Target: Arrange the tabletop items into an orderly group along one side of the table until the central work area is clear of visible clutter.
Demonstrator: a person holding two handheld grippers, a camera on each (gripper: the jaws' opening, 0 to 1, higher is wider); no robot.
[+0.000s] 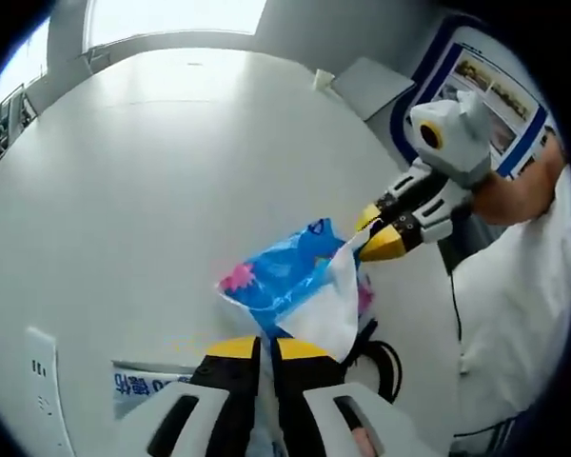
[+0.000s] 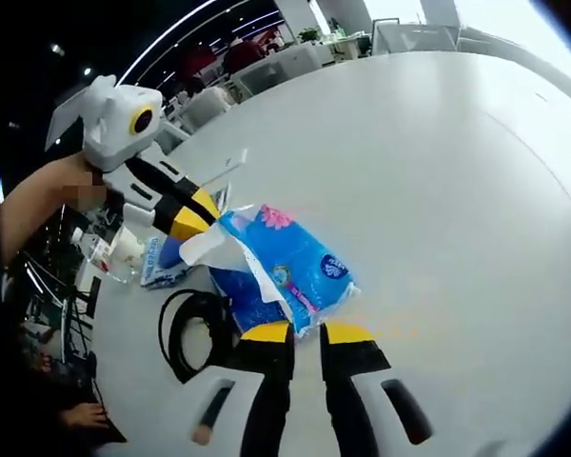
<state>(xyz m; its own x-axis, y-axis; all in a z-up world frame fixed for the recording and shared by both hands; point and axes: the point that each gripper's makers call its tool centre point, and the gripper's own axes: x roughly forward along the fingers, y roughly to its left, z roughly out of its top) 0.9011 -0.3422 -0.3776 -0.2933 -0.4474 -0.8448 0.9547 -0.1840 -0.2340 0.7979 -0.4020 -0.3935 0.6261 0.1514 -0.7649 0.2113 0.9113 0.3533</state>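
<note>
Tissue pack [image 1: 285, 276], blue soft wrap, held up between both grippers above white tabletop [image 1: 152, 190]. Left gripper [image 1: 257, 347] jaws nearly together, pinching pack's near edge. Right gripper [image 1: 376, 233] narrow, nipping white tissue [image 1: 333, 305] that sticks out. Black cable loop [image 2: 186, 333] and blue-printed packet [image 2: 157, 262] lie beneath. Judgement: carry by wrap, not by loose tissue, which may tear or pull out; keep both grippers moving together toward table's edge.

On the tabletop [image 1: 171, 171] the tissue pack [image 1: 285, 281] lies between the two grippers, the left gripper [image 1: 265, 348] at one end and the right gripper [image 1: 376, 233] at the tissue's far corner, with a coiled cable [image 2: 186, 333] just beside the pack.
</note>
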